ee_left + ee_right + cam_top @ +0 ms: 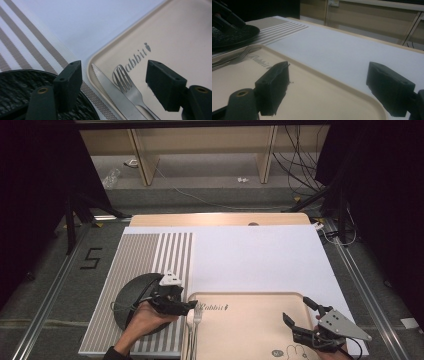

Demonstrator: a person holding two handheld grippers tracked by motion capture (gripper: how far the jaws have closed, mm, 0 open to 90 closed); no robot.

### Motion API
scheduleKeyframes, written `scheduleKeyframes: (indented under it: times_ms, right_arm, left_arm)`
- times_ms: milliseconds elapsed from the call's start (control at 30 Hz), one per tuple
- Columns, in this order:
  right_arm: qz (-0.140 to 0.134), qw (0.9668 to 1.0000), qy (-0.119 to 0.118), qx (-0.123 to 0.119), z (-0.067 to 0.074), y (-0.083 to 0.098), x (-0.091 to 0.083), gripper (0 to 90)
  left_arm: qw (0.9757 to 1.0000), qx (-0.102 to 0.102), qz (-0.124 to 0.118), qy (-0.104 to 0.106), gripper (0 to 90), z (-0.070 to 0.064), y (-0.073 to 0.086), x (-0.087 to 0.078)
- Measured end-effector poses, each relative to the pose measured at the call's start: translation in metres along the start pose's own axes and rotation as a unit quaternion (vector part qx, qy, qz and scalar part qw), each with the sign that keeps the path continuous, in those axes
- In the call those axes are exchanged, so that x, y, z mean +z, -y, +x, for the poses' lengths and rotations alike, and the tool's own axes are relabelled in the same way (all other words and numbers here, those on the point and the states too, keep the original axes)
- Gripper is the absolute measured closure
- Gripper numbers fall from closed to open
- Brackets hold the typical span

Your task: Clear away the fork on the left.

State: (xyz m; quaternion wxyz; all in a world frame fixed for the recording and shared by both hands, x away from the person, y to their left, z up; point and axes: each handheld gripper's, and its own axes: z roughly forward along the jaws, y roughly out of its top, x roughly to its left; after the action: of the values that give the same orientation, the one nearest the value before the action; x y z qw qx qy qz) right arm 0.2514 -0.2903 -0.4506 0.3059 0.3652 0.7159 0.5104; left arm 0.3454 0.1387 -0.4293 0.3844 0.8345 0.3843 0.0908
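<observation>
While the left gripper [113, 82] hovers with jaws apart and nothing between them, the fork [126, 81] and knife [110, 87] lie just below it — side by side at the tray's [180, 37] left edge, near its far-left corner. Right gripper [327, 85] — jaws apart, empty, over the tray's right edge.

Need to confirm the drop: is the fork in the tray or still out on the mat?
In the tray. The fork lies flat on the tray beside the knife, near its left rim.
</observation>
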Motion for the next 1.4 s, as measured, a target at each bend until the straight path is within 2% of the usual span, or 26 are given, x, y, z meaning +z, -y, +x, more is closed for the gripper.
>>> scheduleKeyframes:
  times_ms: [67,200,467,567,667,967,1100,1200,1400]
  right_arm:
    - [-0.001,1.0000,0.000,0.001,0.000,0.000,0.000,19.3]
    - [0.002,1.0000,0.001,0.001,0.000,0.000,-0.001,19.3]
    - [0.001,1.0000,0.000,0.002,0.000,0.000,0.000,19.3]
    - [0.002,1.0000,0.000,0.002,0.000,0.000,0.000,19.3]
    - [0.004,1.0000,0.001,0.001,0.000,0.000,-0.001,19.3]
    - [-0.001,1.0000,0.002,0.003,-0.001,0.001,0.000,19.3]
    - [0.000,1.0000,0.003,0.003,-0.001,0.000,-0.002,19.3]
    - [-0.002,1.0000,0.001,0.007,-0.001,0.001,-0.001,19.3]
    - [-0.001,1.0000,0.004,0.007,-0.003,0.002,-0.001,19.3]
  left_arm:
    - [0.9998,0.000,-0.016,0.008,26.2,0.002,0.004,-0.005]
    - [0.9993,-0.002,-0.036,0.006,24.1,0.004,0.009,-0.014]
    - [0.9974,-0.021,-0.069,-0.010,18.6,0.008,0.016,-0.027]
    - [0.9971,-0.032,-0.063,-0.026,18.2,0.013,0.019,-0.028]
    - [0.9967,-0.044,-0.060,-0.032,18.1,0.016,0.022,-0.028]
    - [0.9939,-0.067,-0.067,-0.056,17.0,0.024,0.027,-0.034]
    - [0.9914,-0.085,-0.076,-0.063,16.6,0.028,0.030,-0.039]
    - [0.9900,-0.099,-0.080,-0.060,16.6,0.031,0.034,-0.042]
    - [0.9893,-0.110,-0.070,-0.065,16.9,0.030,0.041,-0.042]
